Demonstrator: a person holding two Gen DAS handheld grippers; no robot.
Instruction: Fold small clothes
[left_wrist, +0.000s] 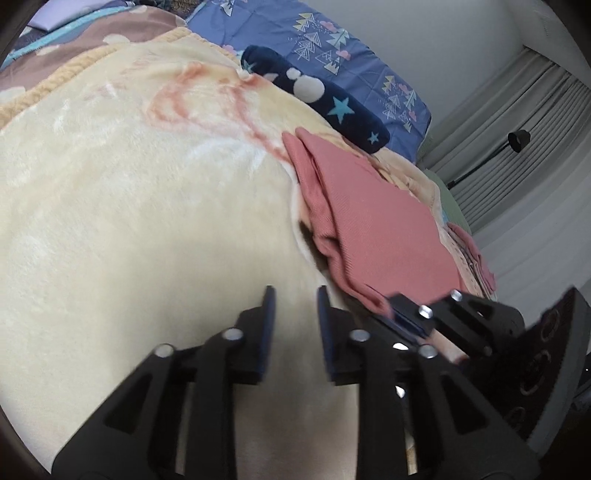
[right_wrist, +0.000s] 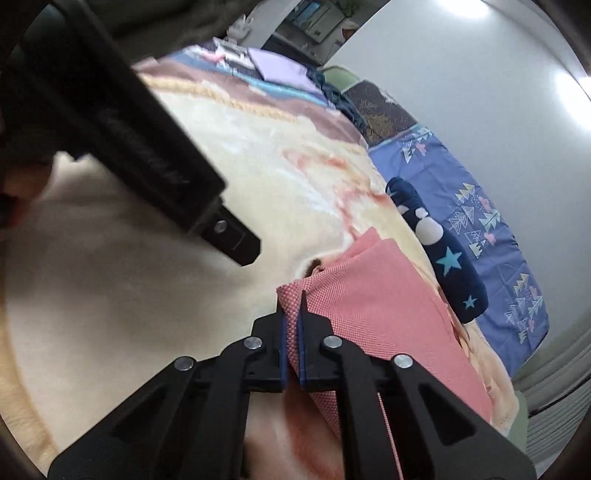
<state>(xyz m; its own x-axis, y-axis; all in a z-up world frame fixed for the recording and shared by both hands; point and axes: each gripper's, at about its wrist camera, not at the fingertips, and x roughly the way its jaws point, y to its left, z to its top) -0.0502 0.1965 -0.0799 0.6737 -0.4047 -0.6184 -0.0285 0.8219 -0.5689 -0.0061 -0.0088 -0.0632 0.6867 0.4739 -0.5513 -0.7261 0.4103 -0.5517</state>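
Holding the pink cloth's (right_wrist: 373, 317) near corner pinched in my right gripper (right_wrist: 291, 314) on the cream blanket (left_wrist: 129, 221), left gripper (left_wrist: 293, 295) parted and empty just beside it, I judge the shallow bite may slip mid-fold.

place: home bedroom | cues: blanket (left_wrist: 129, 203), patterned bedsheet (left_wrist: 332, 48), curtains (left_wrist: 517, 147)

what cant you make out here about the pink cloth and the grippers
- Pink garment: which kind of clothing, unreadable in either view; it lies bunched.
- Its near edge, right wrist view: hidden behind the right gripper, shut on it.
- Its near corner, left wrist view: covered by the right gripper's body.
- Left gripper: open; its fingers motion-blurred.
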